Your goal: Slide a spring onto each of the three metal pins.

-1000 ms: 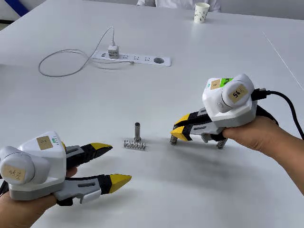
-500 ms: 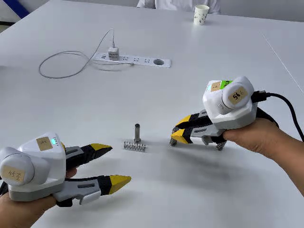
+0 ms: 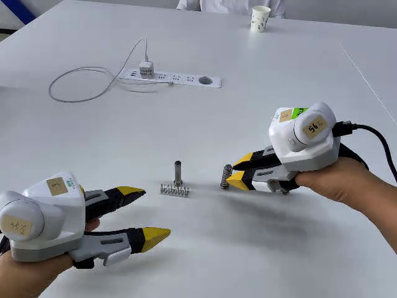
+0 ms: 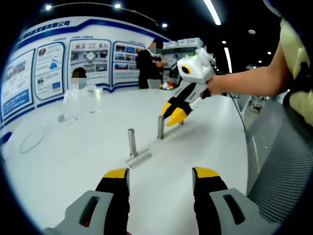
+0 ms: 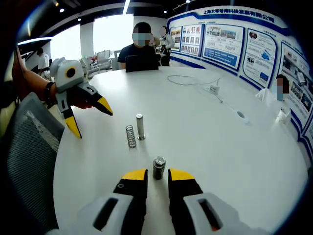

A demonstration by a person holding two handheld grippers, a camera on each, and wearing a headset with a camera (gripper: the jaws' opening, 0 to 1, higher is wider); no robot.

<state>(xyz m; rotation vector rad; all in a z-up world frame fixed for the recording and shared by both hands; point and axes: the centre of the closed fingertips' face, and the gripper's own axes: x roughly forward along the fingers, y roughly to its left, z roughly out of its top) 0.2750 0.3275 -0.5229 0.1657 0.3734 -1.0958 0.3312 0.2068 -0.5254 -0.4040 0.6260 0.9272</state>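
A bare metal pin (image 3: 178, 172) stands upright mid-table, with a loose spring (image 3: 174, 190) lying flat at its foot. To the right, a second pin with a spring on it (image 3: 225, 176) stands just off the tips of my right gripper (image 3: 236, 172). That gripper's jaws are a little apart and hold nothing; in the right gripper view the sprung pin (image 5: 159, 167) sits just ahead of the right gripper (image 5: 157, 176). My left gripper (image 3: 144, 213) is wide open near the front left, pointing at the bare pin (image 4: 131, 142) and the loose spring (image 4: 139, 157).
A white power strip (image 3: 170, 77) with a charger and a looped white cable (image 3: 77, 94) lies farther back. A paper cup (image 3: 260, 17) stands at the far edge, where people sit. A mesh chair (image 5: 29, 147) is beside the table.
My right gripper has drawn back to the right, so the pin with the spring now stands free in front of its tips. The left gripper has stayed where it was.
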